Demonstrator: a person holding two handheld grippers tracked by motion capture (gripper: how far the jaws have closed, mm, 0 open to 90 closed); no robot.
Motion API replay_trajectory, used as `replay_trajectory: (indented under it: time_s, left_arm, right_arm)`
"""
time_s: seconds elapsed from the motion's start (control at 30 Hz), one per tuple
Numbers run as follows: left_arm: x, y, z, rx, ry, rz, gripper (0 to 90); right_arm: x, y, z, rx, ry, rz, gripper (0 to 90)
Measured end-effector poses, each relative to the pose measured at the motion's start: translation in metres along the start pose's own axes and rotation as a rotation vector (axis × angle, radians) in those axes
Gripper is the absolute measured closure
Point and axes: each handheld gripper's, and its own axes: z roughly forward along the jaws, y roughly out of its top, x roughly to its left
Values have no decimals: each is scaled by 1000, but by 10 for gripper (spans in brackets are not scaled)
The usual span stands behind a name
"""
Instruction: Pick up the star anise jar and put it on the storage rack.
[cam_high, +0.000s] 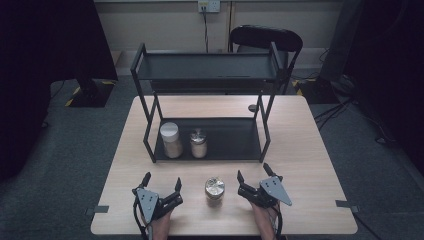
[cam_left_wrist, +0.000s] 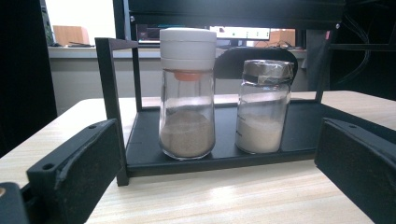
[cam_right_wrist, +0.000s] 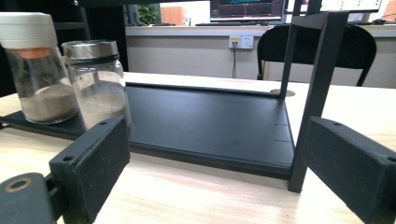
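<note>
A pale wooden table (cam_high: 300, 150) carries everything. Straight ahead of both pairs of jaws, a black two-tier rack (cam_high: 210, 140) stands on it. The rack's lower tray bears a white-capped jar (cam_left_wrist: 187, 93) of brown powder and, just beside it, a metal-lidded jar (cam_left_wrist: 264, 105) of paler powder, both directly beyond the left jaws. Between the two pairs of jaws, a third jar (cam_high: 214, 189) with a shiny lid stands on the bare tabletop.

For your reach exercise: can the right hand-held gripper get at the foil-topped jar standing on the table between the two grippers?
Probably yes: the right hand-held gripper is open, the jar stands just beside it on bare table, and nothing lies between them.
</note>
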Motion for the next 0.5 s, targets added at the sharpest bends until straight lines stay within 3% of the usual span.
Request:
replay_trajectory:
  time_s: [0.2, 0.3, 0.5]
  left_arm:
    - [0, 0, 0, 2, -1, -1, 1]
    - [1, 1, 0, 4, -1, -1, 1]
    - [0, 0, 0, 2, 0, -1, 1]
  right_arm:
    - [1, 1, 0, 4, -9, 6, 55]
    - [-4, 7, 2, 31, 8, 23, 54]
    - [-3, 19, -10, -24, 21, 5, 37]
